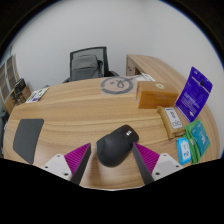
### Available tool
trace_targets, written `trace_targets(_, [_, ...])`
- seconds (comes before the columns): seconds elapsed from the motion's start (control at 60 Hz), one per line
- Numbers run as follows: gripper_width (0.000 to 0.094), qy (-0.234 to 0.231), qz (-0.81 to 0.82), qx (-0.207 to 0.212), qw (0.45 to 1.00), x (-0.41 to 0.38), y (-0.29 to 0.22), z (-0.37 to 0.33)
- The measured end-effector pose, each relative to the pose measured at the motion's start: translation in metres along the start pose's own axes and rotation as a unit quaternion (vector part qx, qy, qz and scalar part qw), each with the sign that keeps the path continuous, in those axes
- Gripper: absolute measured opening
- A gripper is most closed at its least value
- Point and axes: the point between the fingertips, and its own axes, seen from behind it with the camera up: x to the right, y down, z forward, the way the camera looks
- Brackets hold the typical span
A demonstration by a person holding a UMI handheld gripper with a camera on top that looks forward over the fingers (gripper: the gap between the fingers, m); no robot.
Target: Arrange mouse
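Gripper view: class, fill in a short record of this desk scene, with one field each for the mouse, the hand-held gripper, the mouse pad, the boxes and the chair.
mouse: black mouse on the wooden desk, between the finger tips and just ahead of them, not gripped
hand-held gripper: hand-held gripper open, a gap at each side of the mouse
mouse pad: dark pad, left of the mouse
boxes: purple box, brown box, both right of the mouse
chair: grey chair beyond the desk
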Motion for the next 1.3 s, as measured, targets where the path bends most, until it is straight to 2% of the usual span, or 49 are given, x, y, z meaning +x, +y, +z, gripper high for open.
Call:
trace_targets(0.4, [0.0856,-0.011,-0.010,0.005,1.000,-0.019,-0.038,0.037])
trace_targets(0.567, [0.0680,-0.005,-0.008,0.006,1.000,-0.021,-0.041,0.046])
trace_targets(0.633, [0.0526,0.006,-0.010,0.005,1.000,-0.016,-0.039,0.050])
trace_targets(0.817, [0.0456,-0.009,-0.012,0.014,1.000,-0.020,-0.042,0.051])
trace_targets(0.95, [0.0314,0.013,-0.022,0.011,1.000,-0.014,-0.042,0.048])
trace_targets(1.017, [0.0289,0.026,-0.009,0.010,1.000,-0.010,-0.039,0.043])
trace_targets(1.133, [0.0270,0.020,0.009,0.014,1.000,-0.014,-0.042,0.023])
trace_targets(1.217, [0.0270,0.040,-0.010,0.042,0.998,-0.012,-0.064,-0.009])
trace_targets(1.3, [0.0268,0.032,0.009,0.061,0.998,-0.025,-0.088,-0.049])
